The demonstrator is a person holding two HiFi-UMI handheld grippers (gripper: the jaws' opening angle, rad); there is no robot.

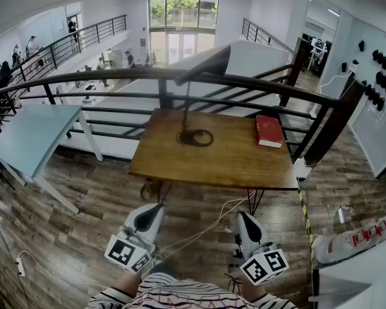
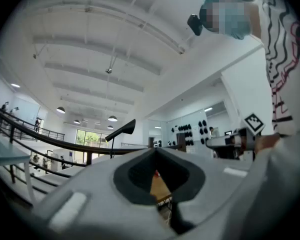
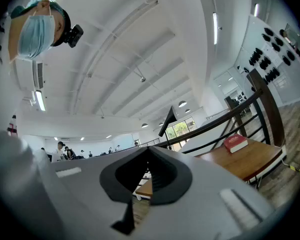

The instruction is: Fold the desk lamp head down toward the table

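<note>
A black desk lamp stands on the wooden table [image 1: 180,166]. Its ring base [image 1: 194,137] lies near the table's far middle, a thin stem rises from it, and the long dark head [image 1: 206,63] slants up to the right. The lamp head [image 2: 121,130] also shows in the left gripper view and, as the lamp head [image 3: 167,121], in the right gripper view. My left gripper [image 1: 158,207] and right gripper [image 1: 242,215] hang low in front of my body, well short of the table's near edge. Both are shut with nothing between the jaws, pointing slightly upward toward the table.
A red book [image 1: 269,131] lies at the table's far right corner. A black railing [image 1: 116,76] runs behind the table, with a drop to a lower floor beyond. A pale blue table [image 1: 32,134] stands to the left. White cables [image 1: 206,227] trail on the wood floor.
</note>
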